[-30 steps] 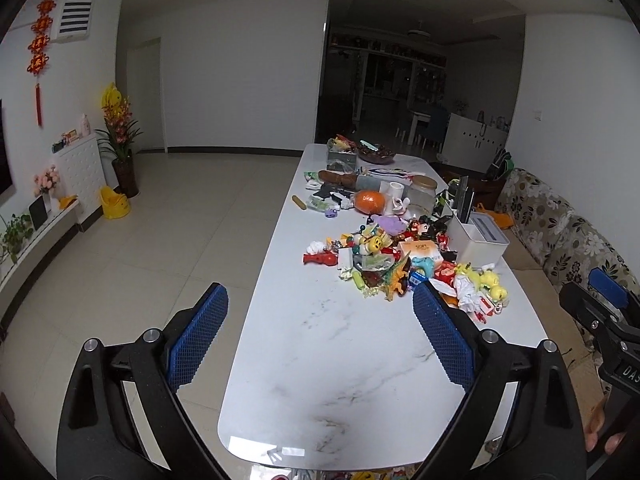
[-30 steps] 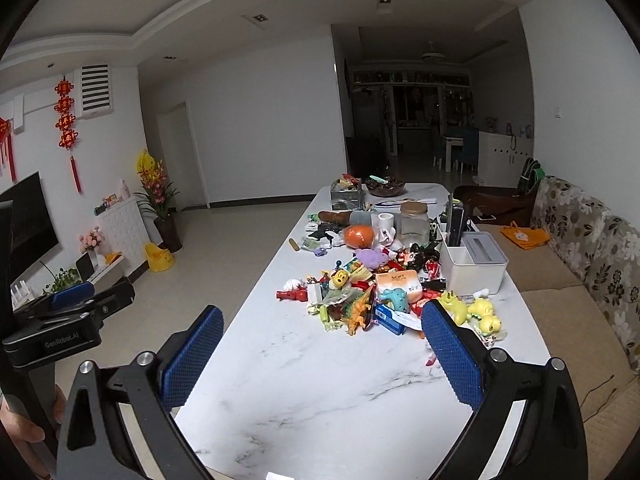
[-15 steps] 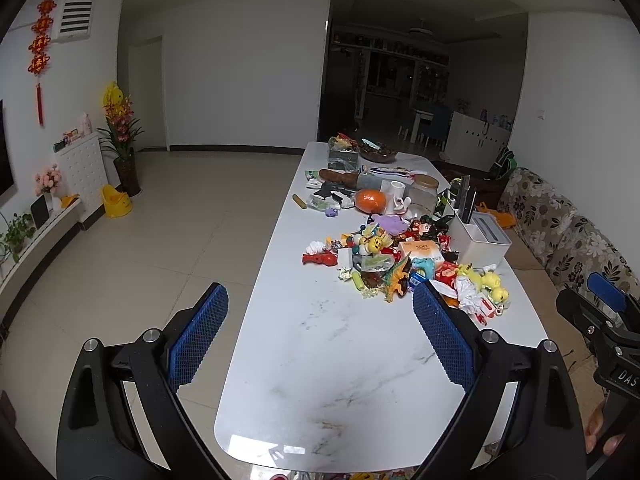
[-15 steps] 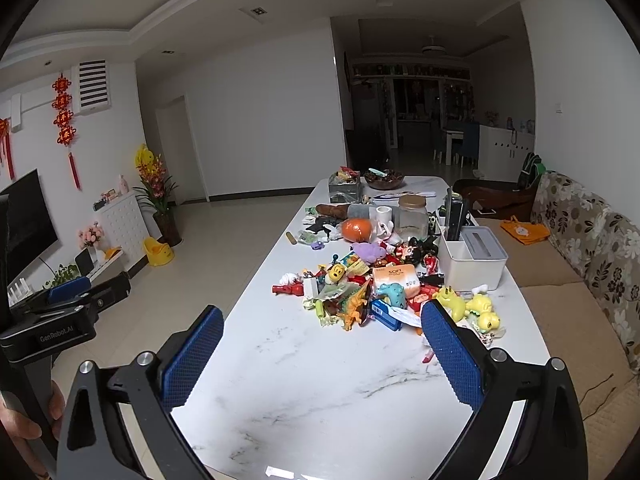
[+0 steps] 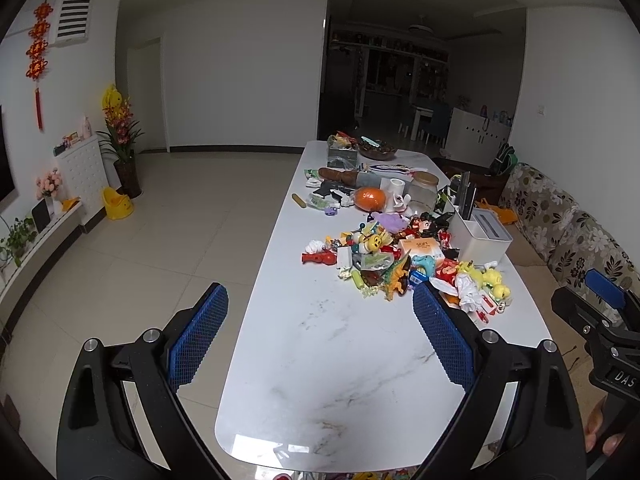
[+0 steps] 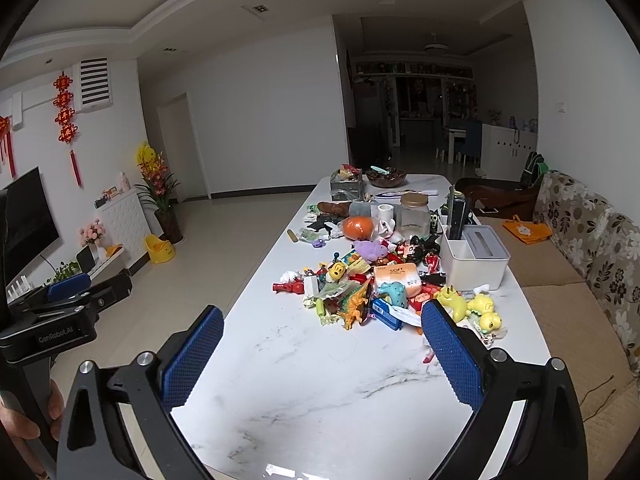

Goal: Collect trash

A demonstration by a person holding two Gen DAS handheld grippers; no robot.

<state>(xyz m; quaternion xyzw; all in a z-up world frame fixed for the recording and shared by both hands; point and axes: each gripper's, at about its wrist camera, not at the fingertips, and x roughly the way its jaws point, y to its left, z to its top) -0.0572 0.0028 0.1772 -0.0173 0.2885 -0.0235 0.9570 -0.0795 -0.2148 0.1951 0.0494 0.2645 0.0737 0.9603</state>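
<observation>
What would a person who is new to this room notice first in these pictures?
First, the colourful heap of toys and wrappers in the middle of the long white marble table. Beside it, toward the sofa side, stands a white organiser box, and behind the heap lies an orange ball. Both grippers hover open over the near end.

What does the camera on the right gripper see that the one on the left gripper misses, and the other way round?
Only the right wrist view shows the dark TV screen, the left gripper's handle at its left edge, and an orange bag on the sofa.

Only the left wrist view shows the right gripper's handle at its right edge.

Both show the white marble table, the toy pile, the white box, the orange ball, and wide-open blue pads.
</observation>
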